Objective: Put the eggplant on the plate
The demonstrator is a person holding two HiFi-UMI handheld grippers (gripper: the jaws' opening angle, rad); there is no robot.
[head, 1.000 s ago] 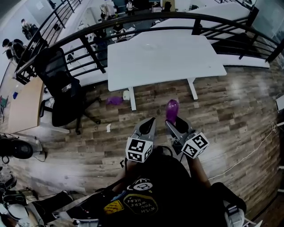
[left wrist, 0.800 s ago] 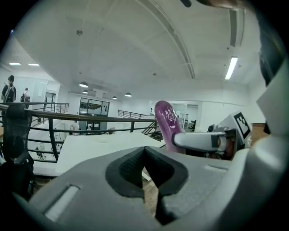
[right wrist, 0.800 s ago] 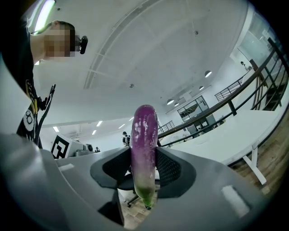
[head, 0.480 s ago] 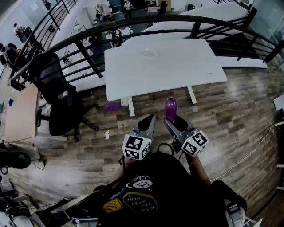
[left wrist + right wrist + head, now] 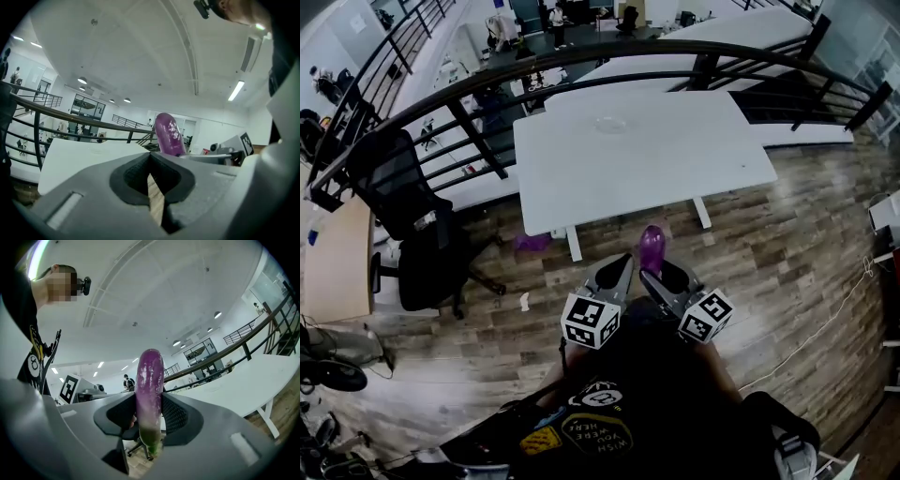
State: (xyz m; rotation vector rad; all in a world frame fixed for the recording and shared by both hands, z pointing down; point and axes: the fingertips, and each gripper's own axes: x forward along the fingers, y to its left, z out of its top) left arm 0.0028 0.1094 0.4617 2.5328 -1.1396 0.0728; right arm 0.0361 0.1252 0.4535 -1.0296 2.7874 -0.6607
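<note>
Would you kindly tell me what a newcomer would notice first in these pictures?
The purple eggplant stands out, gripped upright in the right gripper beside the shut, empty left gripper. Ahead stands a big white table with a clear plate near its far edge, backed by a dark curved railing.

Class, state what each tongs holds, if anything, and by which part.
Right tongs grip the eggplant by its lower half, near the green end; the purple tip sticks out. Left tongs are shut, empty.
</note>
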